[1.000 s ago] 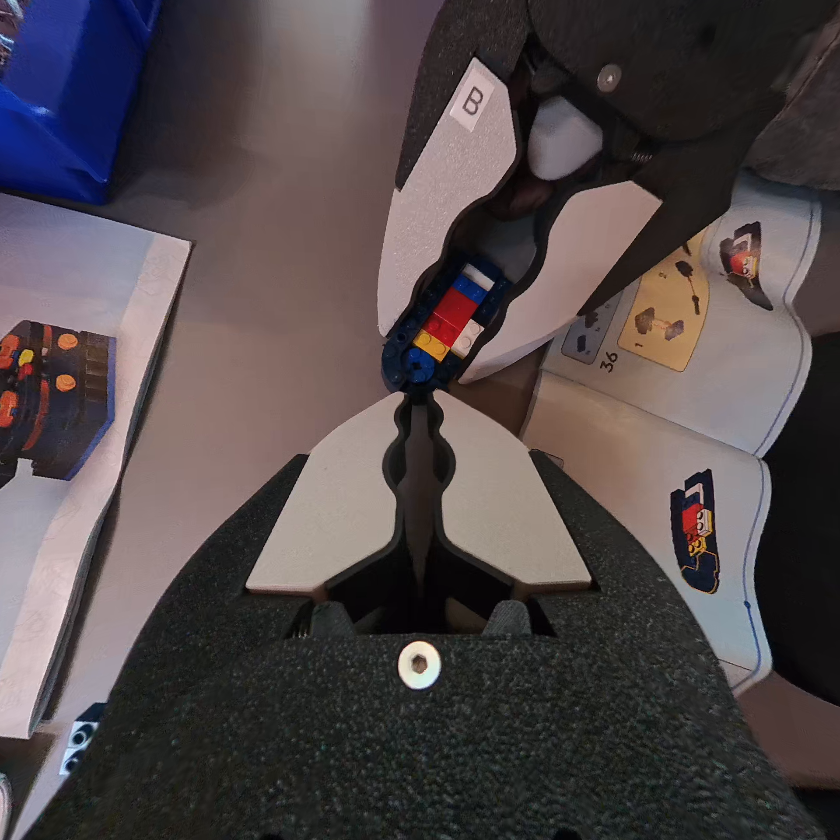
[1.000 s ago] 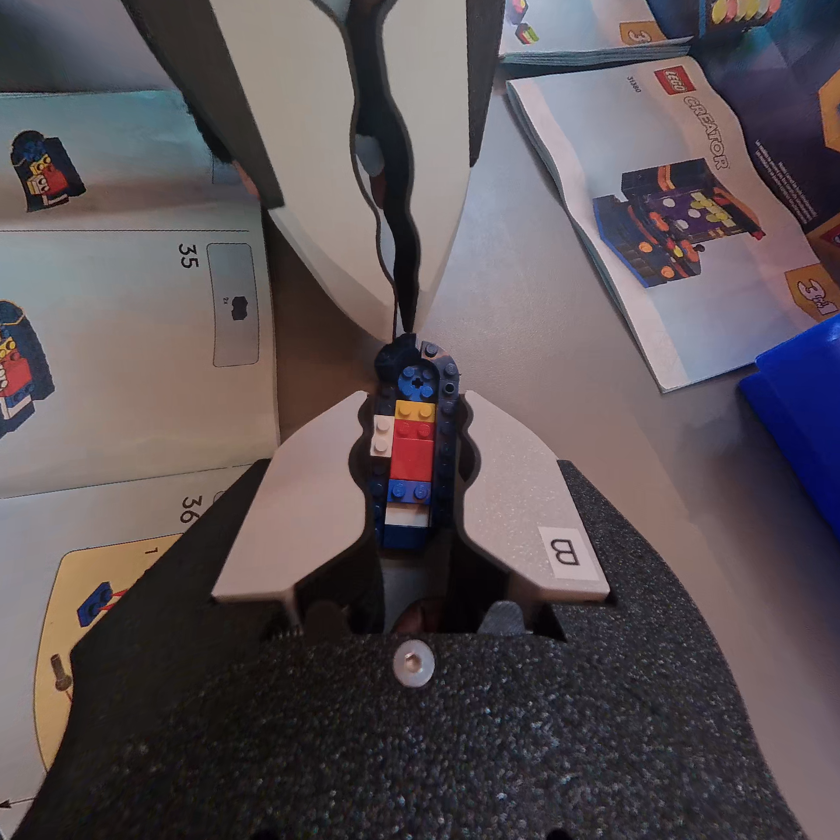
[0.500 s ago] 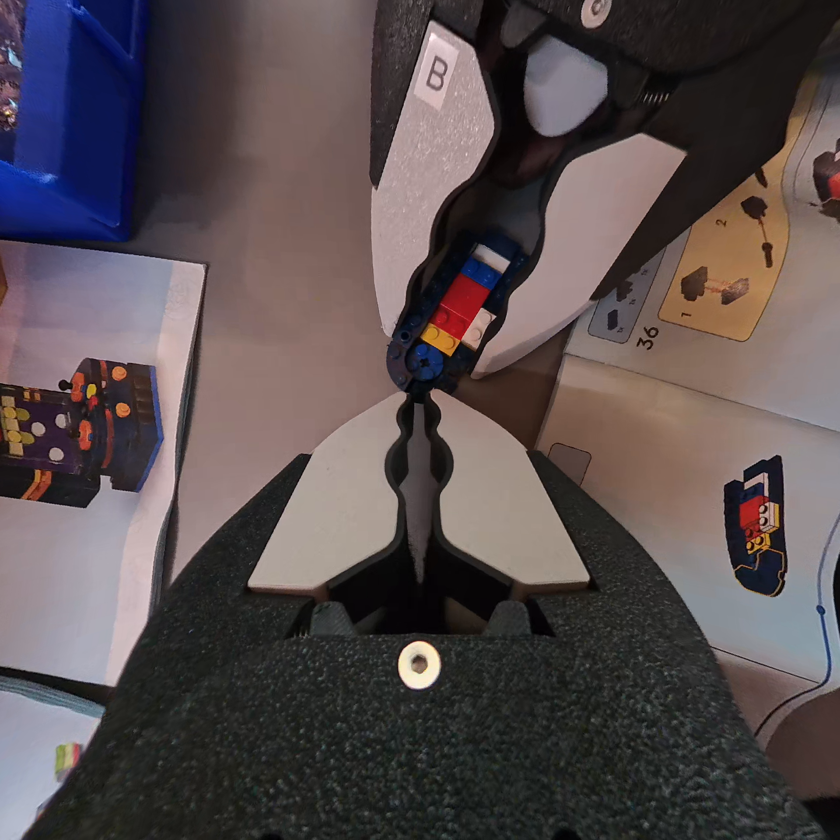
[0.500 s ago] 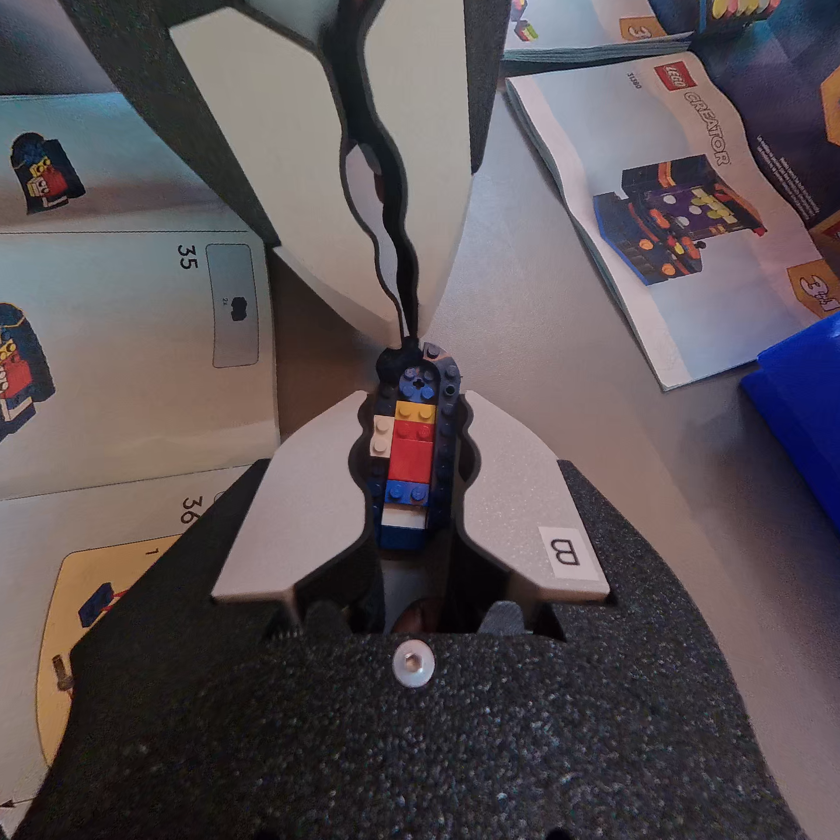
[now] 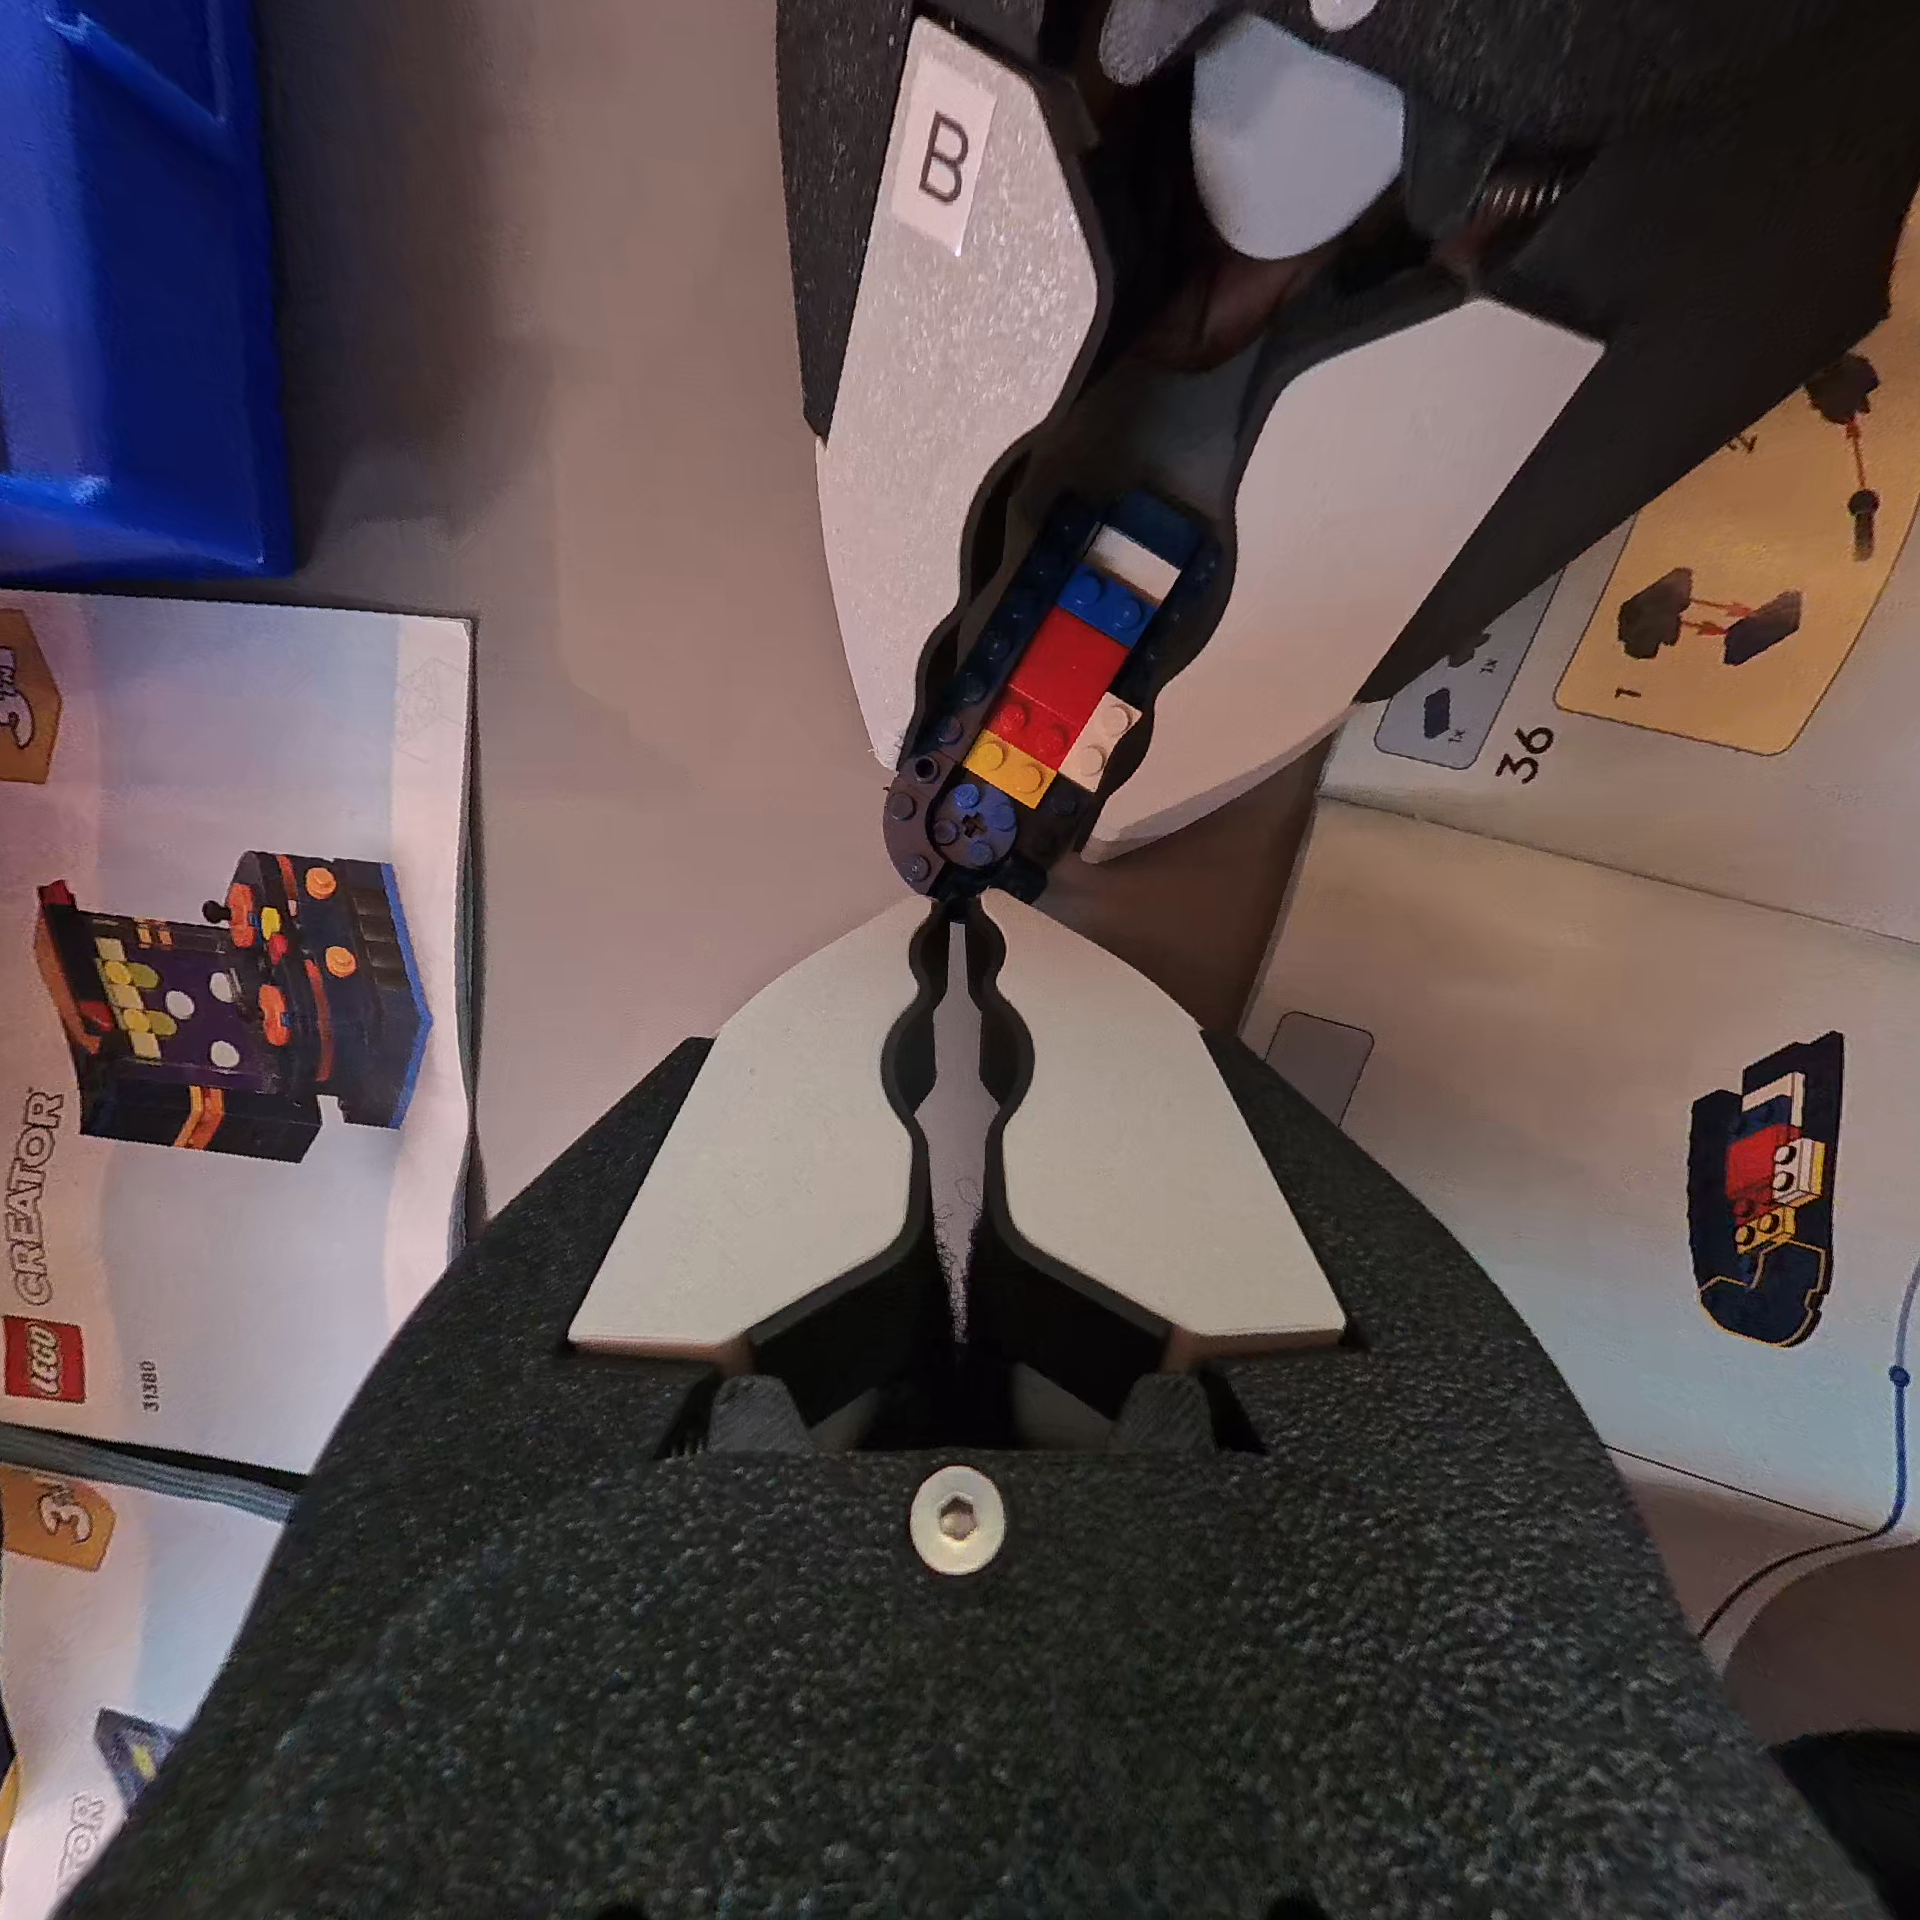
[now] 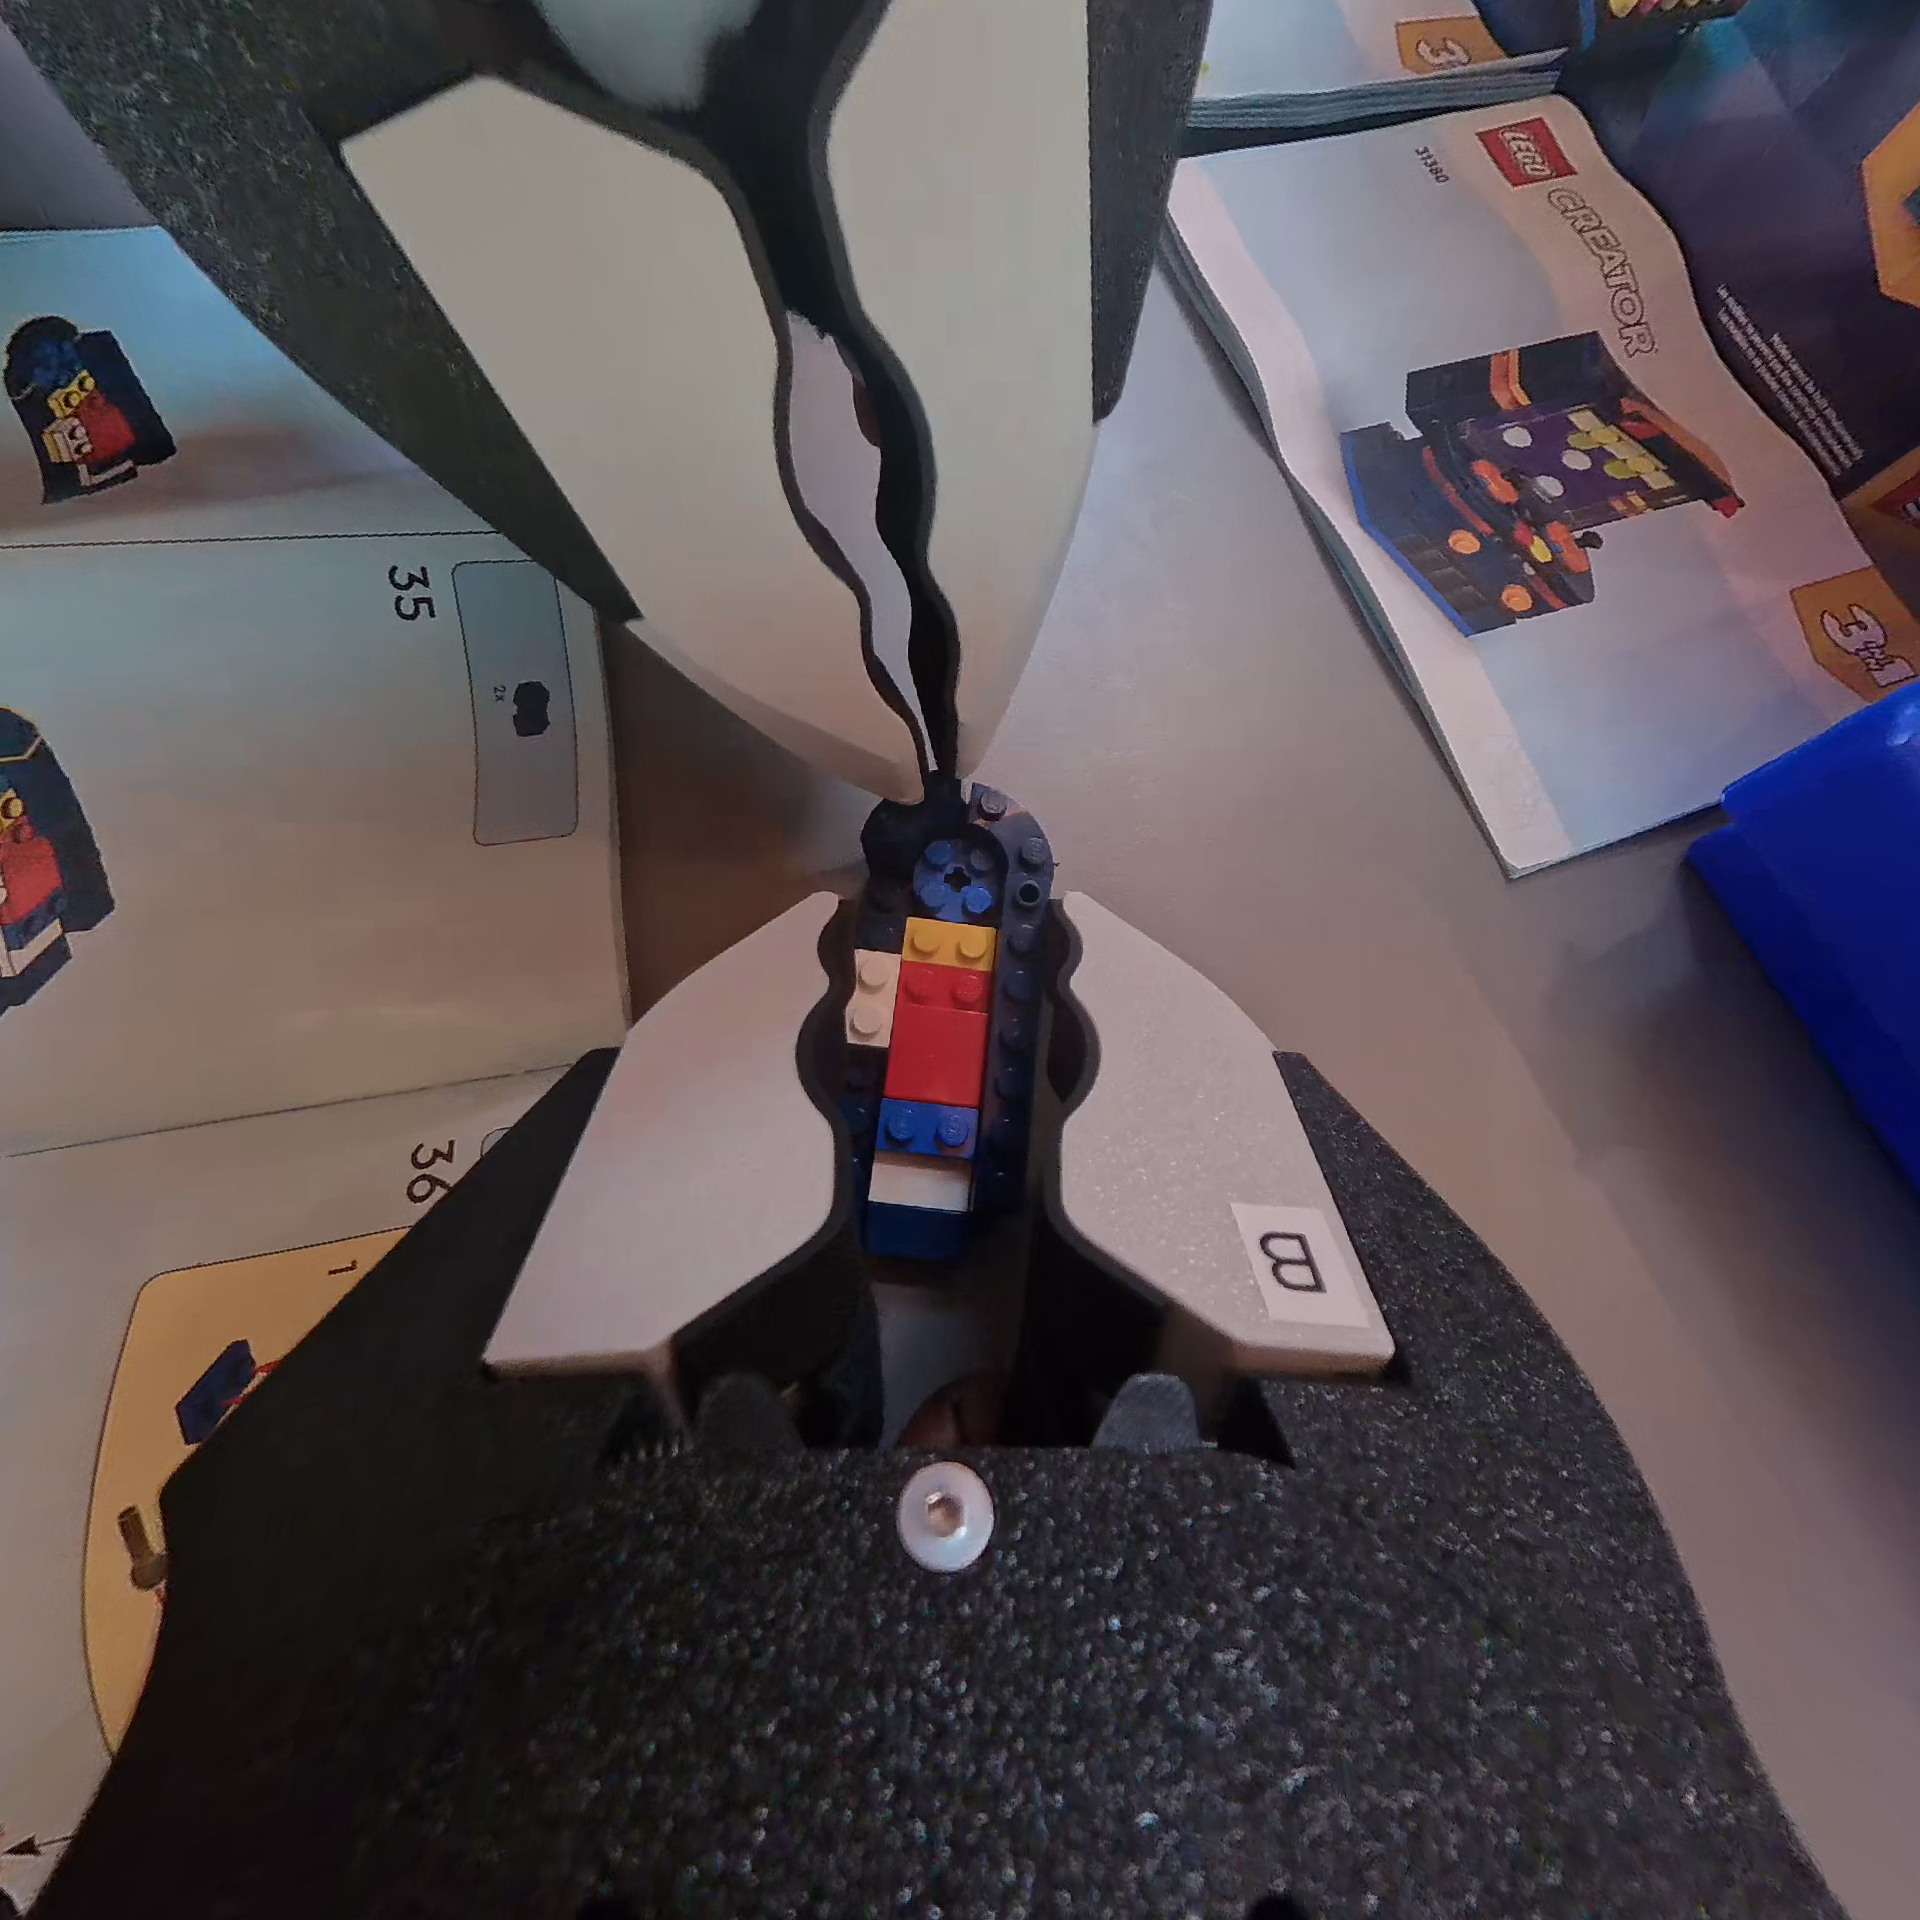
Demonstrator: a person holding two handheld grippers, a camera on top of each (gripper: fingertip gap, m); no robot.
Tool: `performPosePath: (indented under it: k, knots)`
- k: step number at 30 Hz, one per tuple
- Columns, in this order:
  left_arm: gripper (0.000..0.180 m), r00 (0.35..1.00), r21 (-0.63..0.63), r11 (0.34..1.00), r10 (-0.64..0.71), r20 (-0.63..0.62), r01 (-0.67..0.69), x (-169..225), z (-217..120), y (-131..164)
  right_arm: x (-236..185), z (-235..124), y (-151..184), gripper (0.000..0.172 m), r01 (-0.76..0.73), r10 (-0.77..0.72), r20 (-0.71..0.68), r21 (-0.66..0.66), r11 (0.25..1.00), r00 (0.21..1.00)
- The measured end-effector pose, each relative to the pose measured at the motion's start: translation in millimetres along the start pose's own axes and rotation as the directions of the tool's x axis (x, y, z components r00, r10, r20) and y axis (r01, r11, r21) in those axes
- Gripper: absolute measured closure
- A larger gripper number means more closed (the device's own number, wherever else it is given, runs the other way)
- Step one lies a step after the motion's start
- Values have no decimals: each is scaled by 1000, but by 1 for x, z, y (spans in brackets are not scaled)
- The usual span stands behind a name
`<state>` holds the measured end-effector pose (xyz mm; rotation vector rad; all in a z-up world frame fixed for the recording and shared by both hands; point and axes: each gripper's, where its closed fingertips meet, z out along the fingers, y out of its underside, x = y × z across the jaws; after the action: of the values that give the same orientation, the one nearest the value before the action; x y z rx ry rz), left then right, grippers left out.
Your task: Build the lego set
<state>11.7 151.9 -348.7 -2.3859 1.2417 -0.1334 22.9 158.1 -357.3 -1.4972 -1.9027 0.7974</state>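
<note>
Both tongs have crept closer together. Right tongs [image 6: 951, 935] hold the brick boat [image 6: 935, 1039]; left tongs [image 5: 961, 914], nearly closed, pinch a small dark piece [image 6: 899, 831] at its front, not yet pressed on.

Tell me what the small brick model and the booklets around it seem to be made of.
Brick model: hard moulded plastic, glossy; studs and sharp edges catch the light. Open instruction booklet and closed booklet: printed paper, slightly glossy; the pages curve and stacked page edges show. The blue bin is likely plastic too.

Dark-blue brick boat model [image 6: 940, 1049], red, yellow, white bricks atop, clamped between tongs.
</note>
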Motion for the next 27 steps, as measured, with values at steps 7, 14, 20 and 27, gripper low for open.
performPosePath:
  k: [7,14,20,27]
  knots:
    - [179,1000,-49,999,14,-1,-14,-1,1,-4,0,0,0,136,-3,3,0,0,1000,1000]
    - [179,999,-65,997,50,17,-49,-1,2,-4,1,0,0,136,-8,8,0,0,1000,1000]
    - [164,994,209,974,-77,-74,91,-4,-10,-13,-1,0,0,136,-2,2,5,2,1000,1000]
    - [146,972,394,912,-21,-233,114,10,-8,-14,-4,0,0,136,14,-14,21,4,1000,1000]
